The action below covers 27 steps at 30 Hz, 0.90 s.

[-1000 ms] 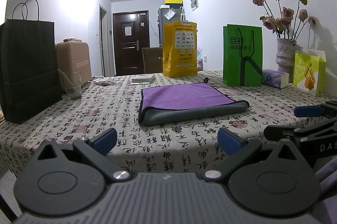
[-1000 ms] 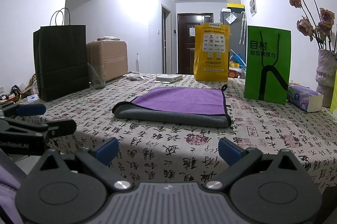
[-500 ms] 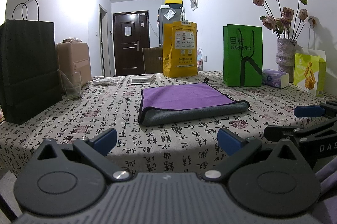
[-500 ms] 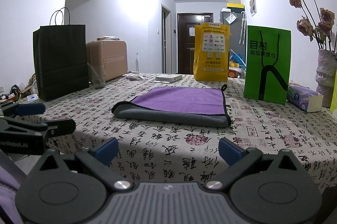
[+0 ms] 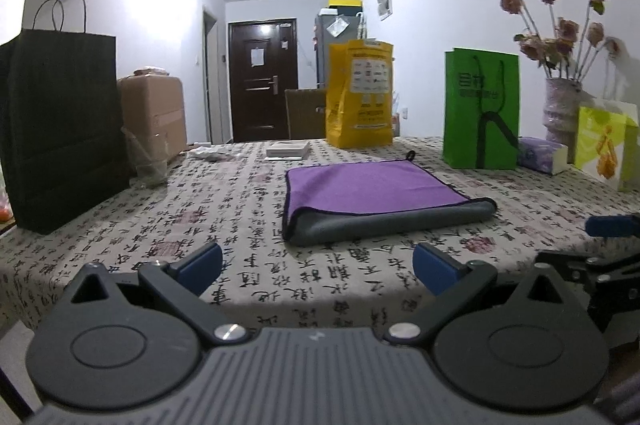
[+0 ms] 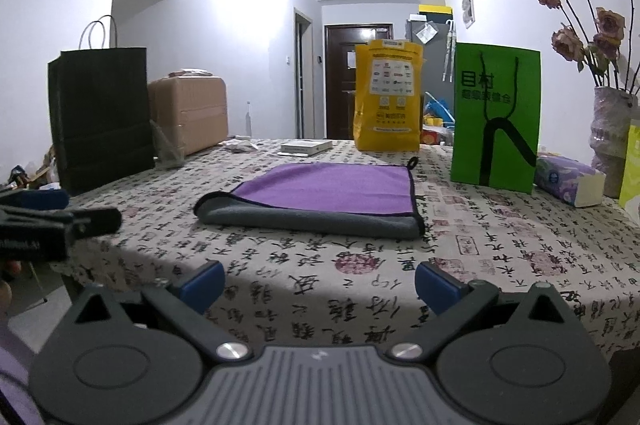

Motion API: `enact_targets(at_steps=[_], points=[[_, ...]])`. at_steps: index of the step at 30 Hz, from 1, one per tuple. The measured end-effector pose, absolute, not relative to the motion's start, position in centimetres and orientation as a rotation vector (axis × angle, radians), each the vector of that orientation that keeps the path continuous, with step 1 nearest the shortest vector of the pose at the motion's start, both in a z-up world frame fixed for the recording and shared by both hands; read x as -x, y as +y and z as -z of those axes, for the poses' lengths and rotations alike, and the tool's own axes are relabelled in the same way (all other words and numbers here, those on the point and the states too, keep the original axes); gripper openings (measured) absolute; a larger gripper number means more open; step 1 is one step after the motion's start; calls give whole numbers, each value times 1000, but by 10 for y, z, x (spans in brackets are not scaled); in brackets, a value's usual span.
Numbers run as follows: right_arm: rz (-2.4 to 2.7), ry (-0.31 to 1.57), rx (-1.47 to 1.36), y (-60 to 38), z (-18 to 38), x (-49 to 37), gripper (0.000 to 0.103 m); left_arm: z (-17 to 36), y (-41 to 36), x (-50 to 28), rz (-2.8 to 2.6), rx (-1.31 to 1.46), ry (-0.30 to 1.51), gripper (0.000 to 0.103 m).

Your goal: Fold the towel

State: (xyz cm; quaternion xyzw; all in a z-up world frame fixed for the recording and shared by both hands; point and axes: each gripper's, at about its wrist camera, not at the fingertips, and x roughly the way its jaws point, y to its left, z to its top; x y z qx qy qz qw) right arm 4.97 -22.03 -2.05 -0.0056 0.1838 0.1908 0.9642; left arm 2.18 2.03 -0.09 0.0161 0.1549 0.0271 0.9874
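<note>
A purple towel with a grey underside (image 5: 372, 193) lies folded on the patterned tablecloth (image 5: 248, 225), its rounded grey fold towards me. It also shows in the right wrist view (image 6: 320, 197). My left gripper (image 5: 318, 267) is open and empty, held at the table's near edge, short of the towel. My right gripper (image 6: 320, 285) is open and empty, also at the near edge. Each gripper shows at the side of the other's view: the right one (image 5: 612, 237), the left one (image 6: 56, 213).
A black paper bag (image 5: 60, 129) stands at the left, with a glass (image 5: 148, 161) beside it. A yellow bag (image 5: 360, 93), a green bag (image 5: 482, 109), a tissue box (image 5: 542, 155), a flower vase (image 5: 560, 109) and a small book (image 5: 288, 150) stand behind the towel.
Both grippers have risen or tilted slightly, so the table looks a little lower in view. The towel has not moved and the jaws stay open.
</note>
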Motion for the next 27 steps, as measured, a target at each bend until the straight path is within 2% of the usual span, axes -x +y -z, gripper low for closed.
enact_targets(at_steps=[13,16,19,22,24,27], points=[[-347,366,12,-227,23,-111,101,5,38,-96,-43,4,358,103],[-353,375,9,-230,21,-134,97,6,41,-121,-17,-3,374,103],[-360,390,13,-231,19,-160,90,9,43,-147,10,-12,383,100],[-370,410,14,-232,21,-188,82,11,50,-174,16,18,402,85],[-375,430,15,-231,23,-206,78,13,57,-191,21,50,427,71],[-388,463,14,-230,27,-232,70,21,69,-214,33,112,485,61]])
